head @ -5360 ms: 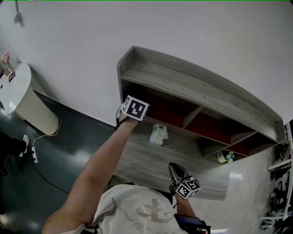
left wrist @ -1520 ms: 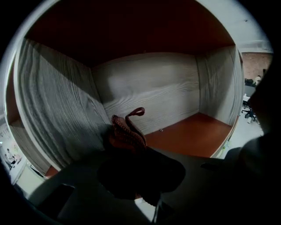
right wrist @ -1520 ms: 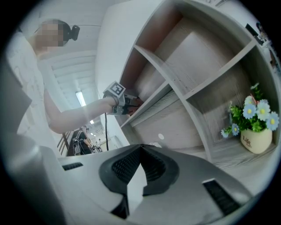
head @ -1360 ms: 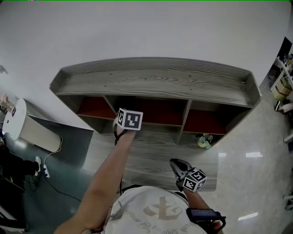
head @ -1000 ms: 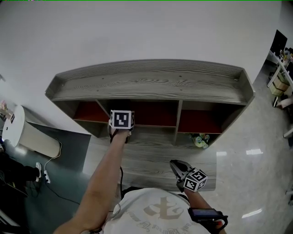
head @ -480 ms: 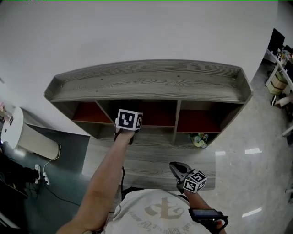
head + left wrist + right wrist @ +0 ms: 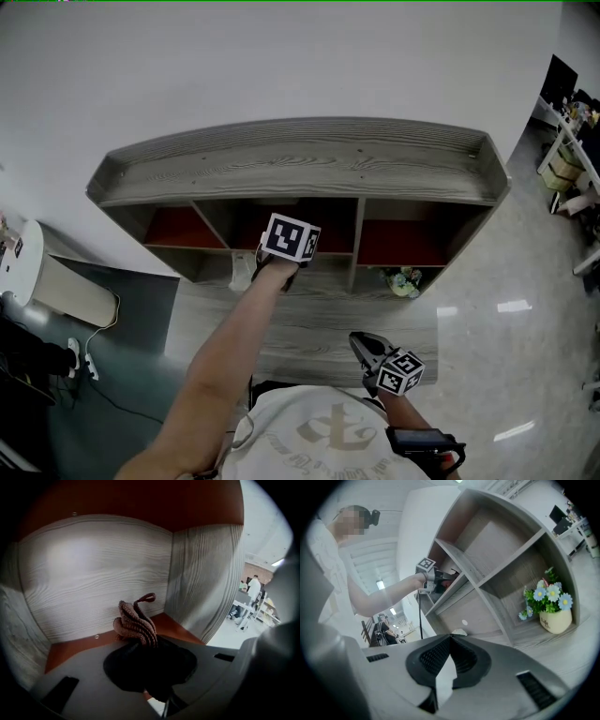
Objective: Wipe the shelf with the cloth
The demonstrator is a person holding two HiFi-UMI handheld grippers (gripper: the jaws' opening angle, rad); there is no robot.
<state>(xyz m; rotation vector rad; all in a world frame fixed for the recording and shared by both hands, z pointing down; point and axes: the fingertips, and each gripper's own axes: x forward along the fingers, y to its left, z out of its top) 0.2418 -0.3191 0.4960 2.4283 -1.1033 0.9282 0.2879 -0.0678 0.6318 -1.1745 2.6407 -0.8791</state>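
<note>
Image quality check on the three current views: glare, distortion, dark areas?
Head view: the wide angle bows the shelf into an arc, and there are glare streaks on the glossy floor. Left gripper view: heavy fisheye with black vignetting; the cloth is sharp, and there is a soft bright patch on the back panel. Right gripper view: fisheye again; the flower pot is crisp, and a mosaic patch sits upper left.

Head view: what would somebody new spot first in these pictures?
The wide grey wooden shelf against the white wall stands out first. The left gripper reaches into its middle compartment, shut on a bunched brown cloth. A little flower pot sits on the lower level at the right.
</note>
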